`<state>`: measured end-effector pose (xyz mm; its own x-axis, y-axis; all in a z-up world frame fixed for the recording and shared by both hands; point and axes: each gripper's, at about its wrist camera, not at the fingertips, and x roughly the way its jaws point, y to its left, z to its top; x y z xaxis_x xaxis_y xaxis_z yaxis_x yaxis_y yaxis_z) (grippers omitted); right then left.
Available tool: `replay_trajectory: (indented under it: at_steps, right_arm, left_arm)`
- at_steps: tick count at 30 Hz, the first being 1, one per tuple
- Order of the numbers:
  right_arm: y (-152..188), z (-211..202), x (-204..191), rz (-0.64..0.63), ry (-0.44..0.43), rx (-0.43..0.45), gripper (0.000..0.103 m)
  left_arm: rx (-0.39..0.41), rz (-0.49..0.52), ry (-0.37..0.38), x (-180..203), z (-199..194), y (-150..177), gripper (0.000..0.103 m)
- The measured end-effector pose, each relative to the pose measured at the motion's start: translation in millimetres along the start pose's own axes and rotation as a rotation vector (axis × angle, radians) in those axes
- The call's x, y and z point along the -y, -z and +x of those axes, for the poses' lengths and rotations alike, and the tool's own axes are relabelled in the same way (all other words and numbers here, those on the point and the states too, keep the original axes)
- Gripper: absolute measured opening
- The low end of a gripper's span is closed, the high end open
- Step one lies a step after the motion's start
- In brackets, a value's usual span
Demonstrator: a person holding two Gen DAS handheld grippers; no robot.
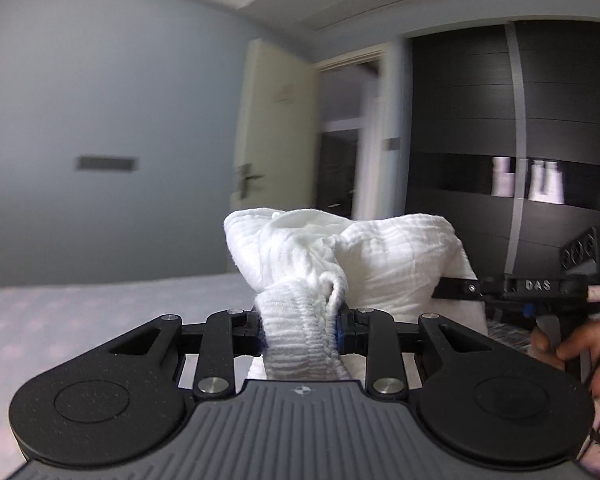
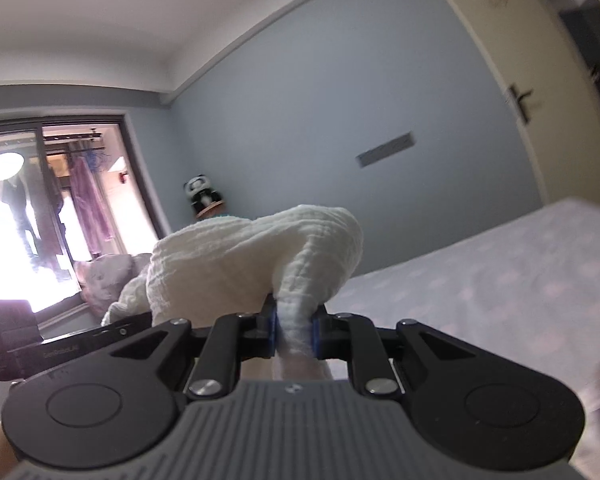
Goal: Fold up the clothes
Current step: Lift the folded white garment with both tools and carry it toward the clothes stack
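Both hand-held grippers, left [image 1: 300, 330] and right [image 2: 294, 330], are pinching the white garment [image 1: 348, 256] aloft above the bed [image 2: 480, 292], seemingly mid-fold; next calls for lowering it flat.

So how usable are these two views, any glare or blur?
Left wrist: room behind is smeared, but the white cloth in the left tool stays sharp. Right wrist: window blown out, door blurred, cloth in the right tool readable.
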<state>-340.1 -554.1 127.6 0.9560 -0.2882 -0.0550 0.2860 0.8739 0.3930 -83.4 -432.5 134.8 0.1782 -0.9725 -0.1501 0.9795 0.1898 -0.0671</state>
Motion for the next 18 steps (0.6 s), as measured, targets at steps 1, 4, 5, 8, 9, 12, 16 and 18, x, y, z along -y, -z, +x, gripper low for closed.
replay_trajectory:
  at_steps: [1,4,5,8,9,12,16,18]
  right_arm:
    - [-13,-16,6,-0.012,0.019,0.005,0.018]
    - [-50,-64,22,-0.053,0.089,0.022,0.018]
    - [-60,-79,26,-0.064,0.116,0.026,0.018]
    - [-90,-124,39,-0.091,0.196,0.036,0.018]
    - [-99,-139,43,-0.099,0.222,0.035,0.018]
    - [-122,-180,56,-0.121,0.301,0.017,0.018]
    - [-151,-226,75,-0.136,0.402,-0.02,0.018]
    - [-160,-238,89,-0.134,0.444,-0.054,0.018]
  left_arm:
    - [0.004,0.012,0.031,14,10,-7,0.026]
    - [0.007,0.053,0.127,56,42,-27,0.026]
    - [0.007,0.074,0.157,70,52,-32,0.026]
    - [-0.002,0.104,0.251,110,84,-42,0.026]
    - [-0.012,0.1,0.28,119,94,-42,0.026]
    - [-0.042,0.087,0.368,148,124,-39,0.026]
    - [-0.082,0.071,0.485,186,163,-37,0.026]
    - [-0.102,0.062,0.543,205,183,-35,0.026]
